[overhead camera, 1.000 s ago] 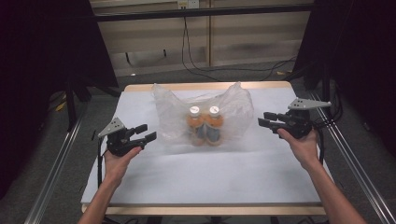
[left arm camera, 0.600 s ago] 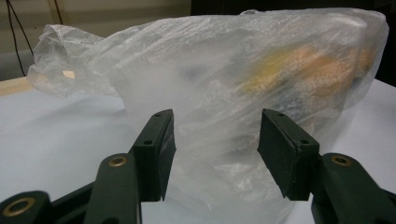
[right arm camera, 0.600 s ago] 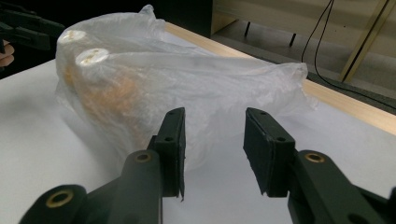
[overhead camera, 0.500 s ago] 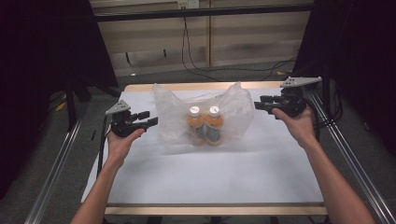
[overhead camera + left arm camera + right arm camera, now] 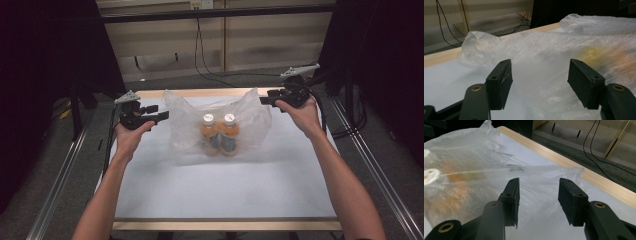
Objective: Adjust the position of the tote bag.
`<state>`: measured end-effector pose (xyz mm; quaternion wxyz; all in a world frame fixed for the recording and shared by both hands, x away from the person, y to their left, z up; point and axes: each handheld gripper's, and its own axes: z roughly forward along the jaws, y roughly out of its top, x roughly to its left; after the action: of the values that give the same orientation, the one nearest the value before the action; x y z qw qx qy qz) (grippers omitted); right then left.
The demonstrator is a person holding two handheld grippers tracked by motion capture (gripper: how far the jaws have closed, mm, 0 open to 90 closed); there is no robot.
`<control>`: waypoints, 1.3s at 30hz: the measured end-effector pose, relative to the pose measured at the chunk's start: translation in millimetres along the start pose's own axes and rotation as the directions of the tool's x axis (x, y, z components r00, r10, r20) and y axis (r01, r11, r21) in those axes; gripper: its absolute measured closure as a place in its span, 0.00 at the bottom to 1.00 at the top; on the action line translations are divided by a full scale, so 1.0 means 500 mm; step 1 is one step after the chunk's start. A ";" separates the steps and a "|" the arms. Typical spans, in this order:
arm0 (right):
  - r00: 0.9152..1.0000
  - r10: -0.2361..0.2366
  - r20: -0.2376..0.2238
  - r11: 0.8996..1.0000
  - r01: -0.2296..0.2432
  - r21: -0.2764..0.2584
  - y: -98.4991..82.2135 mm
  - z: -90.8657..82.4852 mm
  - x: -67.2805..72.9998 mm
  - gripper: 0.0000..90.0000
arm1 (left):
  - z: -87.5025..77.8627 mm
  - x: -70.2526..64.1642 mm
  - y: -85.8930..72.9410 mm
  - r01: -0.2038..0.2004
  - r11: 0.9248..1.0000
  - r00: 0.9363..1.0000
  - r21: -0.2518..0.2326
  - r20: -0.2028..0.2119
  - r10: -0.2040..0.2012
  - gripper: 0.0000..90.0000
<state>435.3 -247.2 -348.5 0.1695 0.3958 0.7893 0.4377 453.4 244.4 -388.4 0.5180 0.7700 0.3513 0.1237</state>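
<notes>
Working over the white-topped desk with its pale wooden edging, I have a crinkled, clear plastic bag lying near the far edge, about midway between the left and right sides. Its two upper corners rise like ears toward the far corners of the desk. Inside the bag stand two small orange bottles with white caps, side by side and touching, upright.

My left gripper hangs just beside the bag's left flank, and its jaws have just been opening; in the left gripper view the film lies in front of the spread pads, which press on nothing. My right gripper sits at the bag's far right ear, close to the far edge. Its jaws have just been opening too, and in the right gripper view the bag's rim lies beyond the parted pads, ungrasped.
</notes>
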 end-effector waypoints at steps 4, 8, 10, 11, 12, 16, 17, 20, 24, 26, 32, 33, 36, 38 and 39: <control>1.000 0.000 0.003 0.999 0.000 0.043 0.020 0.026 -0.009 0.55 | 0.010 0.007 0.017 0.008 1.000 1.000 0.009 0.006 -0.008 0.36; 1.000 0.018 0.008 0.997 -0.019 0.074 0.030 0.054 -0.026 0.54 | 0.034 0.017 0.040 0.017 0.999 1.000 0.048 0.017 -0.018 0.32; 1.000 0.025 0.016 0.995 -0.027 0.100 0.035 0.067 -0.035 0.53 | 0.046 0.018 0.047 0.014 0.997 1.000 0.070 0.010 -0.015 0.30; 1.000 0.025 0.016 0.995 -0.027 0.100 0.035 0.067 -0.035 0.53 | 0.046 0.018 0.047 0.014 0.997 1.000 0.070 0.010 -0.015 0.29; 0.999 0.032 0.014 0.992 -0.033 0.118 0.039 0.077 -0.043 0.50 | 0.057 0.023 0.052 0.019 0.996 1.000 0.092 0.010 -0.020 0.27; 0.999 0.044 0.023 0.986 -0.047 0.160 0.046 0.096 -0.054 0.45 | 0.079 0.037 0.044 0.053 0.992 0.999 0.114 -0.010 -0.052 0.21; 0.999 0.044 0.023 0.986 -0.047 0.160 0.046 0.096 -0.054 0.45 | 0.079 0.037 0.044 0.053 0.992 0.999 0.114 -0.010 -0.052 0.20; 0.998 0.048 0.030 0.982 -0.053 0.180 0.049 0.115 -0.056 0.41 | 0.097 0.058 0.029 0.097 0.984 0.995 0.150 -0.032 -0.093 0.16; 0.998 0.053 0.030 0.977 -0.058 0.207 0.051 0.139 -0.055 0.39 | 0.111 0.070 0.019 0.132 0.978 0.991 0.164 -0.038 -0.127 0.13; 0.998 0.058 0.024 0.972 -0.062 0.227 0.051 0.152 -0.053 0.39 | 0.115 0.076 0.014 0.138 0.973 0.990 0.185 -0.026 -0.136 0.13; 0.998 0.066 0.020 0.956 -0.069 0.286 0.041 0.189 -0.051 0.42 | 0.119 0.076 0.012 0.141 0.969 0.989 0.200 0.003 -0.145 0.15; 0.998 0.067 0.016 0.954 -0.068 0.292 0.038 0.195 -0.053 0.44 | 0.118 0.076 0.013 0.139 0.969 0.990 0.204 0.003 -0.143 0.15; 0.996 0.090 0.004 0.946 -0.087 0.314 0.031 0.206 -0.054 0.54 | 0.119 0.075 0.011 0.154 0.968 0.987 0.197 0.023 -0.161 0.18; 0.995 0.096 -0.014 0.943 -0.087 0.322 0.026 0.210 -0.055 0.66 | 0.119 0.074 0.010 0.153 0.967 0.986 0.203 0.028 -0.161 0.19; 0.995 0.098 -0.021 0.940 -0.085 0.329 0.024 0.212 -0.054 0.72 | 0.121 0.073 0.008 0.141 0.967 0.986 0.212 0.054 -0.156 0.23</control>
<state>522.8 -205.4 -400.1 0.0663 0.4466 0.8349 0.3149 514.9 224.7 -417.4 0.4548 0.7952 0.4006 0.0201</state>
